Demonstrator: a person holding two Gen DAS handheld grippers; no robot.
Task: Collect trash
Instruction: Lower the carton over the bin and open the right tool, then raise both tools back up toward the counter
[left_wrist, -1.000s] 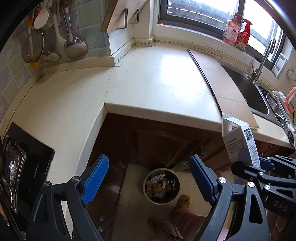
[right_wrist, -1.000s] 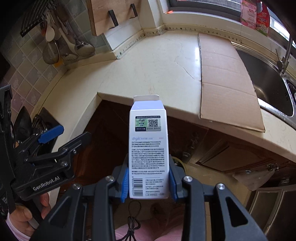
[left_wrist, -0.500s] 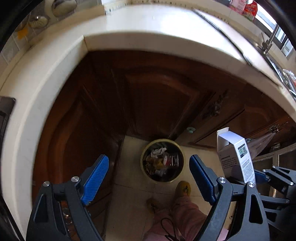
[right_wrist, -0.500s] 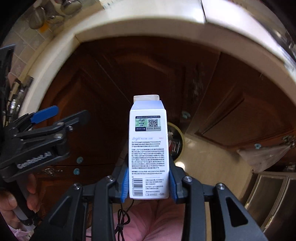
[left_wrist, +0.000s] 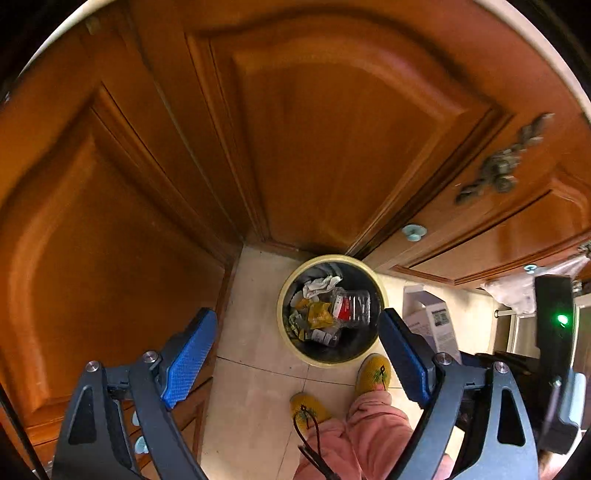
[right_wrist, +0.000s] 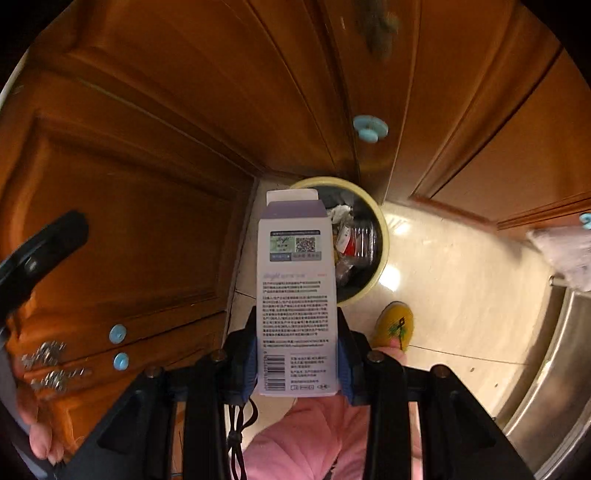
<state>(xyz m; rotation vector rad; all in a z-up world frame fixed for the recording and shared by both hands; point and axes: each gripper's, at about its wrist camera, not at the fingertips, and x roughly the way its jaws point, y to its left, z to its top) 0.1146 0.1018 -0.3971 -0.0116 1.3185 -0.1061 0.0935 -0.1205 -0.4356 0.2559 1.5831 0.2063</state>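
Dim warm light, glare on floor tiles, blurred edges, strong fisheye bending

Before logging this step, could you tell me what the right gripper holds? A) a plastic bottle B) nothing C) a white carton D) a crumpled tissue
C: the right gripper has its blue pads pressed on both sides of a white carton, above the bin.
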